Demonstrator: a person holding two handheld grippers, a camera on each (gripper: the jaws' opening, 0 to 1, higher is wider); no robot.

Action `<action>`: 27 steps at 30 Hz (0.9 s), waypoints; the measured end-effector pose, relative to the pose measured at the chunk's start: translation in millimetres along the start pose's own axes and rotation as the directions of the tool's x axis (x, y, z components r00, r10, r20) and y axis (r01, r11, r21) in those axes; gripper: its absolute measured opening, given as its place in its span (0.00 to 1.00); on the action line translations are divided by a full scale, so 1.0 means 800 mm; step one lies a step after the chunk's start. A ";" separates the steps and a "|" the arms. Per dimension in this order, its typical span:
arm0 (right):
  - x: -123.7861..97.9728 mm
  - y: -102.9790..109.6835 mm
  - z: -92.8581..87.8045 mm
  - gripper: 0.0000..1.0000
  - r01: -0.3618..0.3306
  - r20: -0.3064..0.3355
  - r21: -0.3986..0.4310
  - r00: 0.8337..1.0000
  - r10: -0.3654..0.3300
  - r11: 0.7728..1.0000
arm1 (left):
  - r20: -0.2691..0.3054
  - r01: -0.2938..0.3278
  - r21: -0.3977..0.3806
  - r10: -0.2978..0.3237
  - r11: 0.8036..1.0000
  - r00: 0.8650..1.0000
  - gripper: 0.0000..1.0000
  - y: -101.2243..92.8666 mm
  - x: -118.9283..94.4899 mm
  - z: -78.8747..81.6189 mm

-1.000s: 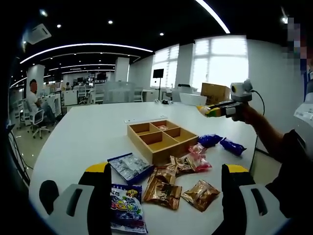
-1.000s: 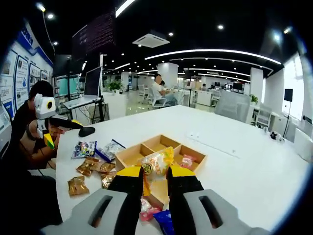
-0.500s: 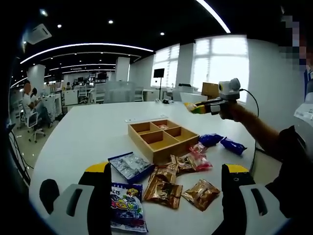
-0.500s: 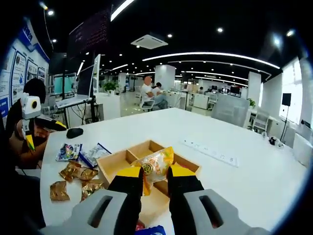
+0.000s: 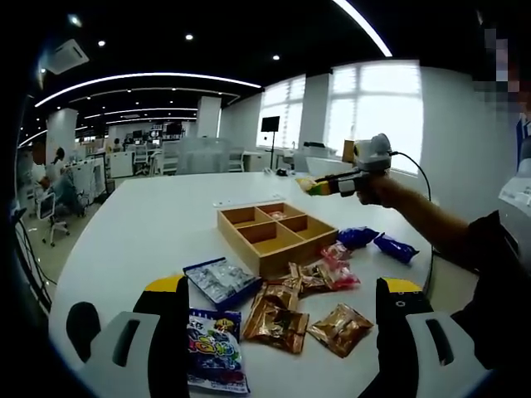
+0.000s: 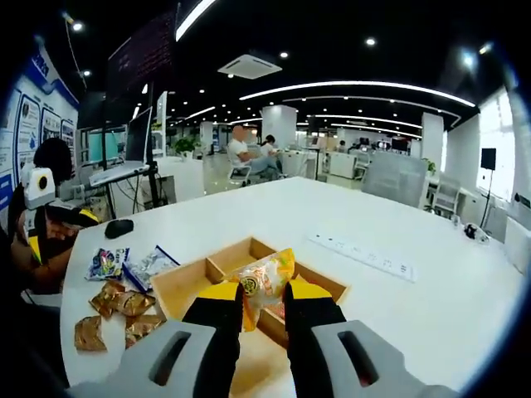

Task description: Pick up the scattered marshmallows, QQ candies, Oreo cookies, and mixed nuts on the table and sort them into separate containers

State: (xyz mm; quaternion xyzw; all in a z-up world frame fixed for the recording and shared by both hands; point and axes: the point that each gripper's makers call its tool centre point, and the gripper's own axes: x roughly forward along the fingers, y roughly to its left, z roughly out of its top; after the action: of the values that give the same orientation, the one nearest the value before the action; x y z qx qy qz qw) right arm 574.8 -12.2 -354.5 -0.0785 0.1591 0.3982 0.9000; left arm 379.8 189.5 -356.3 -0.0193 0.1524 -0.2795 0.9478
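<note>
A yellow-and-clear snack packet [image 6: 264, 284] is clamped between the jaws of the right tool [image 6: 264, 305], taken by its lower edge so that most of the pouch stands up beyond the yellow tips; directly past those tips lies the wooden four-compartment tray [image 6: 192, 282] on the white desk [image 6: 431, 298]. Which compartment sits under the packet cannot be told. The packet is judged light, soft and crinkly, with a slick film that could slide if pinched only at a corner, so a hold across the flat sealed margin is thought safest, and firm squeezing of the filled middle is best avoided since the contents may crush. In the left gripper view, the left tool [image 5: 282, 319] is held with its jaws wide apart and nothing between them; just beyond and between the tips are gold-brown packets [image 5: 278, 319], with a blue grape-printed candy bag [image 5: 214, 348] beside the tool's left jaw and a blue-edged clear packet [image 5: 220, 282] a little farther off. Pink packets [image 5: 338, 267] lie touching the tray's near corner [image 5: 274, 264], and blue packets [image 5: 377, 242] rest further out towards the right tool [image 5: 309, 184]
</note>
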 end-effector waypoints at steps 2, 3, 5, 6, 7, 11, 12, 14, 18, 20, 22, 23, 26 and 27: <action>0.007 -0.002 -0.002 0.16 -0.005 -0.006 0.012 1.000 0.006 1.000 | 0.001 -0.001 -0.001 0.001 1.000 1.000 0.97 0.000 0.000 0.000; 0.010 -0.002 -0.003 0.16 -0.008 -0.010 0.016 1.000 0.008 1.000 | 0.001 0.000 -0.001 0.000 1.000 1.000 0.97 0.000 -0.001 0.000; 0.017 -0.005 -0.006 0.16 -0.008 -0.019 0.024 1.000 0.008 1.000 | 0.001 -0.001 -0.002 0.001 1.000 1.000 0.97 -0.001 -0.001 -0.001; 0.021 -0.006 -0.007 0.16 -0.008 -0.024 0.028 1.000 0.009 1.000 | 0.000 -0.001 -0.003 0.001 1.000 1.000 0.97 -0.001 -0.001 -0.001; 0.026 -0.006 -0.010 0.16 -0.012 -0.033 0.034 0.999 0.013 0.999 | 0.000 -0.001 -0.003 0.001 1.000 1.000 0.97 -0.001 -0.001 -0.001; 0.041 -0.013 -0.011 0.16 -0.022 -0.033 0.064 0.999 0.025 0.998 | 0.001 0.000 -0.002 0.000 1.000 1.000 0.97 -0.003 -0.002 -0.001; 0.044 -0.013 -0.012 0.16 -0.029 -0.034 0.073 0.999 0.031 0.997 | 0.002 -0.001 -0.003 0.001 1.000 1.000 0.97 -0.003 -0.002 -0.001; 0.051 -0.015 -0.013 0.16 -0.033 -0.035 0.078 0.999 0.036 0.996 | 0.002 -0.002 -0.003 0.002 1.000 1.000 0.97 -0.002 -0.002 -0.001; 0.064 -0.018 -0.023 0.17 -0.026 -0.050 0.081 0.998 0.030 0.996 | 0.000 -0.003 -0.002 0.003 1.000 1.000 0.97 -0.003 -0.003 -0.001; 0.072 -0.021 -0.031 0.17 -0.024 -0.067 0.086 0.997 0.029 0.996 | 0.003 -0.005 -0.001 0.005 1.000 1.000 0.97 -0.002 -0.004 -0.001; 0.076 -0.022 -0.036 0.17 -0.026 -0.077 0.096 0.996 0.034 0.995 | 0.003 -0.009 -0.002 0.009 1.000 1.000 0.97 -0.001 -0.005 -0.001; 0.079 -0.022 -0.038 0.17 -0.033 -0.080 0.104 0.996 0.041 0.994 | 0.003 -0.011 -0.003 0.011 1.000 1.000 0.97 -0.001 -0.006 -0.002; 0.084 -0.022 -0.043 0.17 -0.042 -0.085 0.126 0.995 0.053 0.991 | 0.004 -0.013 -0.004 0.013 1.000 1.000 0.97 0.000 -0.007 -0.002; 0.086 -0.022 -0.045 0.17 -0.043 -0.089 0.129 0.995 0.054 0.991 | 0.004 -0.014 -0.004 0.014 1.000 1.000 0.97 0.001 -0.008 -0.002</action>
State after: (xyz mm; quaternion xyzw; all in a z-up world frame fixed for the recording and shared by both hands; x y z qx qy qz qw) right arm 623.3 13.6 -411.7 -0.0356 0.2270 0.4050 0.8849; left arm 374.5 193.3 -356.0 -0.0207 0.1511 -0.2724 0.9500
